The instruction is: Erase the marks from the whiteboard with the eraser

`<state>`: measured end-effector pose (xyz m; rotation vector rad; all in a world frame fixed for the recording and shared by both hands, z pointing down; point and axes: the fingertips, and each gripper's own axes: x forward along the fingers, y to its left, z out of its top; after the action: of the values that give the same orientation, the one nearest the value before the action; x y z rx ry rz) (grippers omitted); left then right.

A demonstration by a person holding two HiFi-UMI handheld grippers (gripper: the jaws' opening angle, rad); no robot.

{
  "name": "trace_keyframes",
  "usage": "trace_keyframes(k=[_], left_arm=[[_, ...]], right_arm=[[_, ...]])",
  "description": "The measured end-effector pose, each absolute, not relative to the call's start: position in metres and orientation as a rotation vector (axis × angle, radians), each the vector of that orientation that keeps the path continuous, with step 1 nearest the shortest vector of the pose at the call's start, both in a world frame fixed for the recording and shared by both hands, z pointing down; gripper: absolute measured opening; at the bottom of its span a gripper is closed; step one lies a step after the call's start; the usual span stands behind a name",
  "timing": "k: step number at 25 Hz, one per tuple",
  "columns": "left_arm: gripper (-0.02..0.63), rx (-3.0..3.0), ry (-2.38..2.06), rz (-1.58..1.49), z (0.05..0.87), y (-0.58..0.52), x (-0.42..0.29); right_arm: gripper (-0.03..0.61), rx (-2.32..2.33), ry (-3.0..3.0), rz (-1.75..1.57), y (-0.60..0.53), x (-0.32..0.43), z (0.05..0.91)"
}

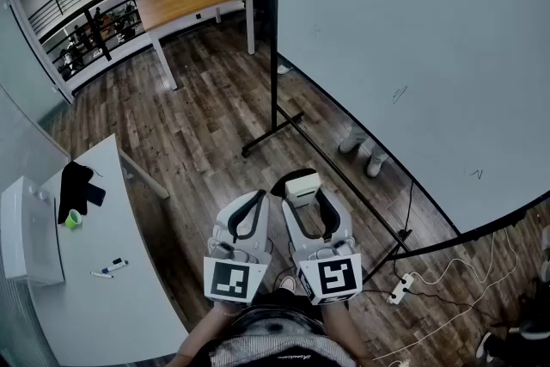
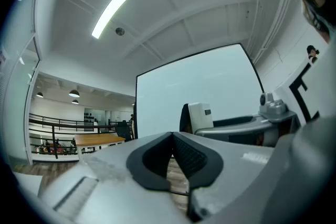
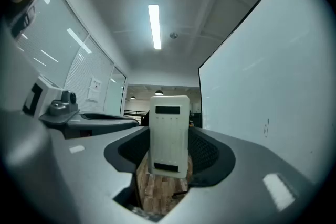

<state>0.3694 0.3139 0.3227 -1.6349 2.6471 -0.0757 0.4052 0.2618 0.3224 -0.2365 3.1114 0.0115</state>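
1. The left gripper [image 1: 257,200] is held low, close to the person's body. In the left gripper view its jaws are clenched tip to tip with nothing between them [image 2: 172,137].
2. The right gripper [image 1: 307,200] sits just beside it. Its jaws are grasping the eraser [image 1: 302,183], a white block standing upright between the dark pads [image 3: 169,128].
3. The whiteboard [image 1: 387,30] stands on a black-framed stand to the right, well apart from both grippers. The eraser is not touching it.
4. Two small dark marks show on the board: one near its middle [image 1: 400,94], another lower right [image 1: 475,174].
5. A white tabletop [image 1: 129,305] lies to the left, carrying two markers [image 1: 108,268], a green item [image 1: 74,220] and a black item [image 1: 74,187].
6. A power strip [image 1: 400,290] with white cables lies on the wooden floor [image 1: 215,125] beneath the board.
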Motion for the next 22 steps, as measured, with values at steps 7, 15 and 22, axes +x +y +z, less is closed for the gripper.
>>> trace_keyframes(k=[7,15,22], left_arm=[[-0.002,-1.608,2.656,-0.056,0.324,0.302,0.370],[-0.002,-1.598,2.673,-0.045,0.329,0.281,0.370],[-0.002,-1.593,2.693,-0.032,0.336,0.267,0.341]], right_arm=[[0.238,-0.195,3.094,-0.040,0.248,0.406,0.324],[0.239,-0.144,3.103,-0.056,0.227,0.403,0.327],[0.239,-0.134,3.107,0.002,0.214,0.376,0.328]])
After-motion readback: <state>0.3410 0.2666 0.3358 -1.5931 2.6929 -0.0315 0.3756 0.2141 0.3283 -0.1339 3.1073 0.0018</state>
